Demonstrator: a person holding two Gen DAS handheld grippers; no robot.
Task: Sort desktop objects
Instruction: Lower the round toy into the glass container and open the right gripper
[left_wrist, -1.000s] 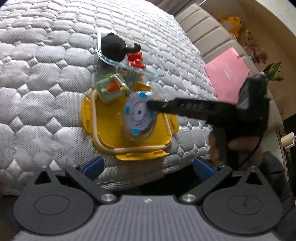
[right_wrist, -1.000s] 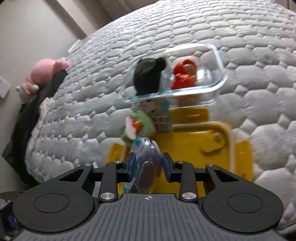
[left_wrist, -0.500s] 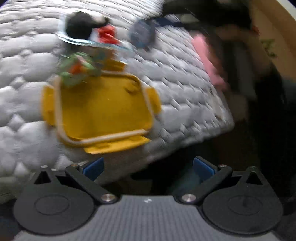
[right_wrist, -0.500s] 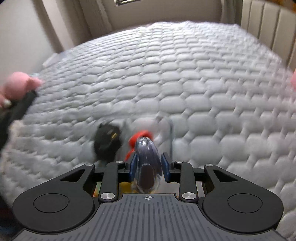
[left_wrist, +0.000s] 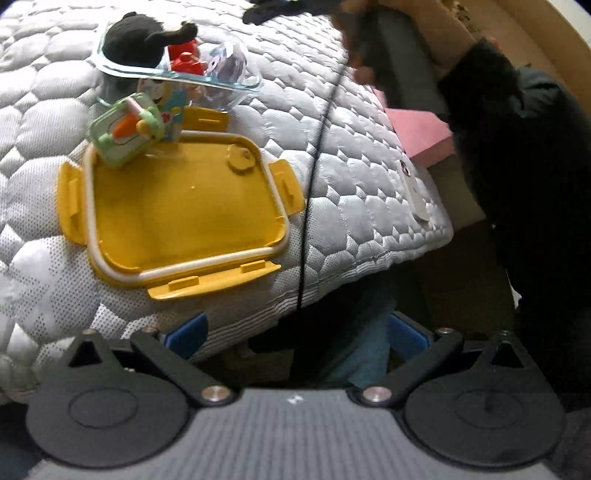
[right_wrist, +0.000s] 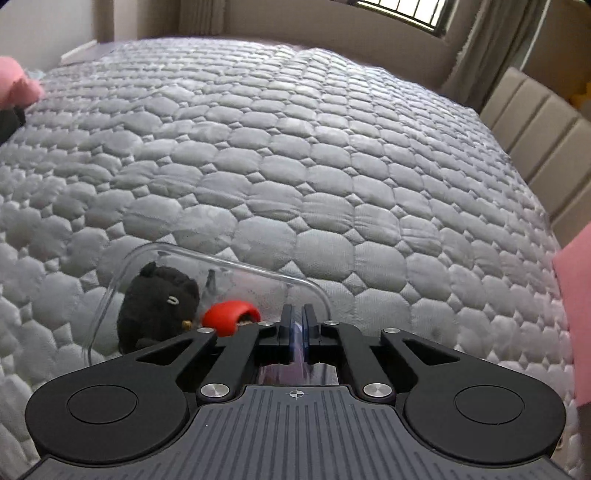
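Right hand-held gripper (right_wrist: 296, 326) jaws fully together, nothing clamped, hanging over the near rim of the glass container (right_wrist: 110, 291). Container's near half is hidden behind it; inside sit a black plush (right_wrist: 157, 302), a red toy (right_wrist: 231, 312) and a clear bluish disc toy (left_wrist: 225, 62), blurry. Left hand-held gripper (left_wrist: 295, 330) spread wide, empty, angled down just short of the yellow lid (left_wrist: 177, 206) in front of the container. Green toy (left_wrist: 125, 129) leans on the lid's far edge, on the bed (right_wrist: 295, 166).
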